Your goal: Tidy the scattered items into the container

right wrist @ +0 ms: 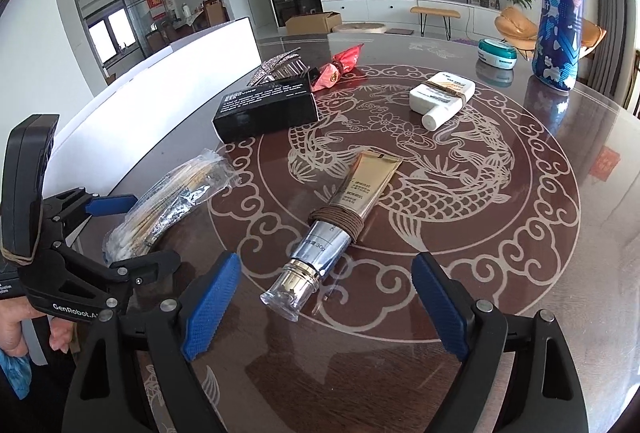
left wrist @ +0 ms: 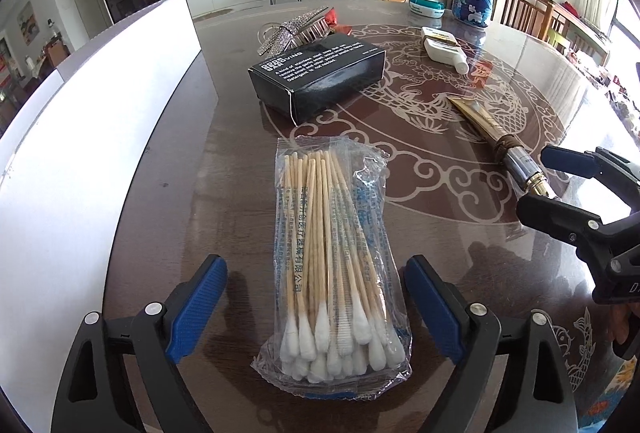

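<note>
A clear bag of cotton swabs lies on the dark table between the open fingers of my left gripper, not gripped; the bag also shows in the right wrist view. A gold tube with a clear cap lies between the open fingers of my right gripper, not gripped; the tube also shows in the left wrist view. The white container stands at the left. A black box, a white bottle, a red wrapper and a sparkly hair clip lie further back.
A tall blue patterned canister and a teal-lidded jar stand at the far right of the table. The right gripper shows at the right edge of the left wrist view; the left gripper shows at the left of the right wrist view.
</note>
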Available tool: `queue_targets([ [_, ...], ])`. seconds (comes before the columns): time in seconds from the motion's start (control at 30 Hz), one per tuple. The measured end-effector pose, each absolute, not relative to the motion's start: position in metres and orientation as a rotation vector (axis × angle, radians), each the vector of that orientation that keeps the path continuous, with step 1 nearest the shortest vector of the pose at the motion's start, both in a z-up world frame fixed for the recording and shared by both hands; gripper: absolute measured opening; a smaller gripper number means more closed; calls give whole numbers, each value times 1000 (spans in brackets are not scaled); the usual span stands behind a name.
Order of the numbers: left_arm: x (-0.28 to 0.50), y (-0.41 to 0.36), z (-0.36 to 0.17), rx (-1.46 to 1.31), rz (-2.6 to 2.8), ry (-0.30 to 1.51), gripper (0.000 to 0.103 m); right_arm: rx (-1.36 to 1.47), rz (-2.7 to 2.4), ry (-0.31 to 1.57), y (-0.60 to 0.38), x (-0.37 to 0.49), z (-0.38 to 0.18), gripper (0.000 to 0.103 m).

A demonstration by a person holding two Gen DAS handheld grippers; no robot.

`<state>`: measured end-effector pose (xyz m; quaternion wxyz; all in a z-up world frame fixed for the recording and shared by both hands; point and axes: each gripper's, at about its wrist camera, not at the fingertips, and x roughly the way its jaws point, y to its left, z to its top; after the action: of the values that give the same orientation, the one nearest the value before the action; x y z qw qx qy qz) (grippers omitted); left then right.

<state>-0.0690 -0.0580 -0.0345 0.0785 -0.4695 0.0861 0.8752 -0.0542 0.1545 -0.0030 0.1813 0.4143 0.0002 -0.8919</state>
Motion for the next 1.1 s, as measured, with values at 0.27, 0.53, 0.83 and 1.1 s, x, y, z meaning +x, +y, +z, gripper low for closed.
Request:
queue_targets([
  [0.27, -82, -61, -36, -1439, 2604, 151, 83, 1282, -2513, 108, 119, -74, -12, 89],
  [0.53, -81, -60, -37, -1426, 2631, 145, 85, 1360, -2464, 260, 113, -79, -18, 103],
  [0.83, -82, -64, -40, -1436, 2644, 130, 103, 1346, -2478, 251, 112, -78, -19, 103],
  [1.1, -86, -60, -41, -1514, 2552, 167, 99, 1507, -2337, 243, 119, -98, -13, 102],
])
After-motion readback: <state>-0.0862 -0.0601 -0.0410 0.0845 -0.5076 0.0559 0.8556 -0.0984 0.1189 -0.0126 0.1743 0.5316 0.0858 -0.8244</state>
